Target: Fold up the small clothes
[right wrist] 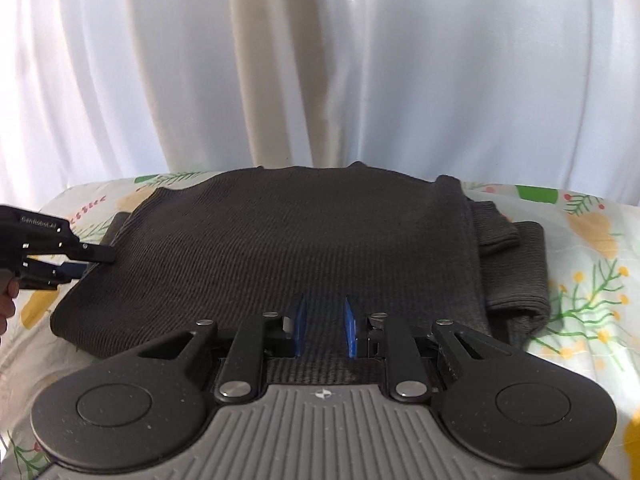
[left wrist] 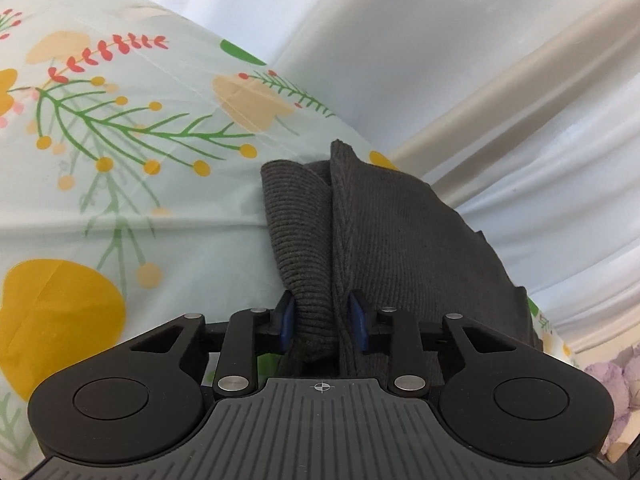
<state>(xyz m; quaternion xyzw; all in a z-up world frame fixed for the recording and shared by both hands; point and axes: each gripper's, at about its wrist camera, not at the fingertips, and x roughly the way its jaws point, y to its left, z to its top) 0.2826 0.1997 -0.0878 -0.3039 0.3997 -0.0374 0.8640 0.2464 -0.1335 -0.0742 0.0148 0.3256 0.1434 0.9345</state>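
Left wrist view: the left gripper [left wrist: 324, 318] pinches a bunched ribbed fold of the dark grey sweater [left wrist: 400, 240] lying on the floral table cover [left wrist: 120, 140].

Right wrist view: the right gripper [right wrist: 325, 326] sits narrowly parted over the sweater's near hem; whether it grips the cloth, I cannot tell.

Floral tablecloth [left wrist: 132, 208] in front of white curtains [right wrist: 320, 60].

The tablecloth is pale mint and glossy, with faint creases. It is printed with green fern-like sprigs tipped with yellow dots, red leafy twigs, pale peach blossoms, big mustard-yellow circles and solid green patches. It covers the table [right wrist: 592, 240] out to the far edge in both wrist views. Behind that edge the white curtains hang in long vertical folds, with one cream-coloured fold among them. At the lower right corner of the left wrist view sits something lilac and bumpy [left wrist: 612, 384], too blurred to identify.
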